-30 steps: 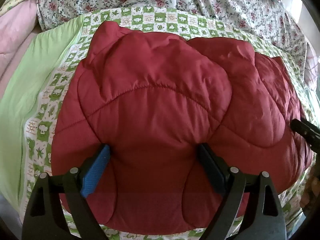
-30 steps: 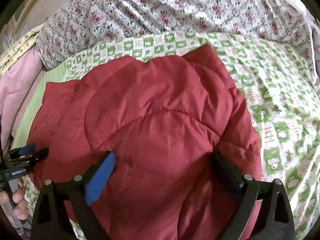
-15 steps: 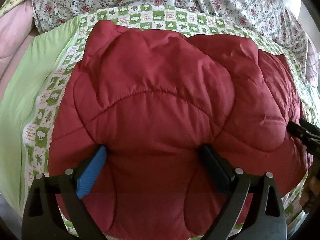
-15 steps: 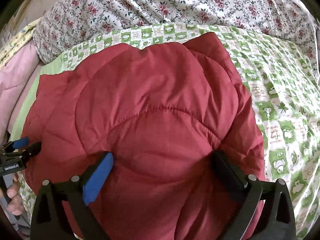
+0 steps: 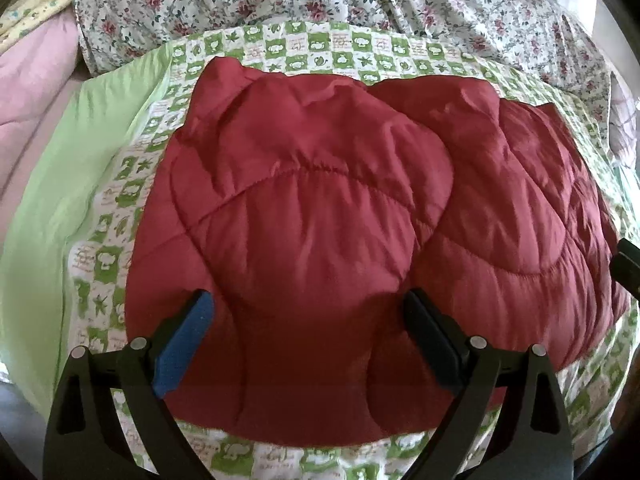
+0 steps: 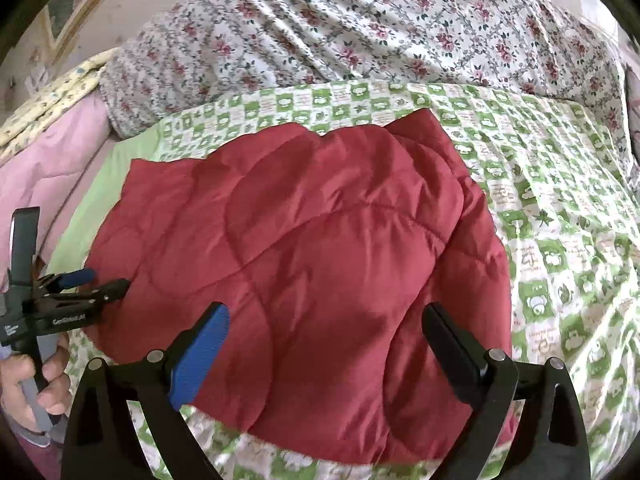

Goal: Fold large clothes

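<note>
Left wrist view: the left claw (image 5: 306, 340) is spread wide, gripping nothing, above the near edge of the red quilted jacket (image 5: 320, 232), which lies folded on the green checked bedspread (image 5: 120, 200). The right claw (image 6: 326, 346) is likewise wide open, holding nothing, over the jacket's right part.

dark red quilted jacket (image 5: 320, 232) on a green-and-white checked sheet (image 6: 560, 216); rose-print white bedding (image 6: 360, 32); pink blanket (image 5: 32, 68).
</note>
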A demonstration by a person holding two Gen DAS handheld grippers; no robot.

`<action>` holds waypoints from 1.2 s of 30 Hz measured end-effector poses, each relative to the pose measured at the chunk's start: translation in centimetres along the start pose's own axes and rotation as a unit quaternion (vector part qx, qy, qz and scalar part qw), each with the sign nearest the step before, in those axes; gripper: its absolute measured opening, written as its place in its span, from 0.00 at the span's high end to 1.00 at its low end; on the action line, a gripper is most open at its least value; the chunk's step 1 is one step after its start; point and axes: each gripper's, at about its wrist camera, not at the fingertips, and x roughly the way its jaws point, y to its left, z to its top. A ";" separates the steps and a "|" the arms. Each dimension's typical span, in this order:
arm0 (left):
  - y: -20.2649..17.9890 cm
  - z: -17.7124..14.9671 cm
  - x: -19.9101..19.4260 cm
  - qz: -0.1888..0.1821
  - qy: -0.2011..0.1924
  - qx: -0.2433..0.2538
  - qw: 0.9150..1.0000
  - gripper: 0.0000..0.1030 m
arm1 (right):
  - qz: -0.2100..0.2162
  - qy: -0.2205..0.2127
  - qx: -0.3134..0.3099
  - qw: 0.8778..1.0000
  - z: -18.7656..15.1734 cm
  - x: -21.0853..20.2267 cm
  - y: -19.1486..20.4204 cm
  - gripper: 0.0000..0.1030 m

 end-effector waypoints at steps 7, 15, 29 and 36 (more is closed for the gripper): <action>0.2 -1.5 -1.5 -0.006 -0.002 0.001 1.000 0.06 | 0.007 -0.002 -0.009 1.000 -1.5 -1.6 1.1 0.06; 0.6 -2.9 -0.5 -0.024 0.016 -0.005 1.000 0.05 | 0.006 0.024 -0.006 1.000 -2.4 0.4 1.1 0.05; 0.7 -3.2 -0.4 -0.020 0.012 -0.003 1.000 0.01 | -0.009 0.037 -0.003 0.999 -2.8 3.8 0.0 0.03; 0.7 -4.1 -2.2 -0.003 -0.003 0.012 1.000 0.01 | -0.011 0.020 0.001 1.000 -2.9 1.9 0.5 0.05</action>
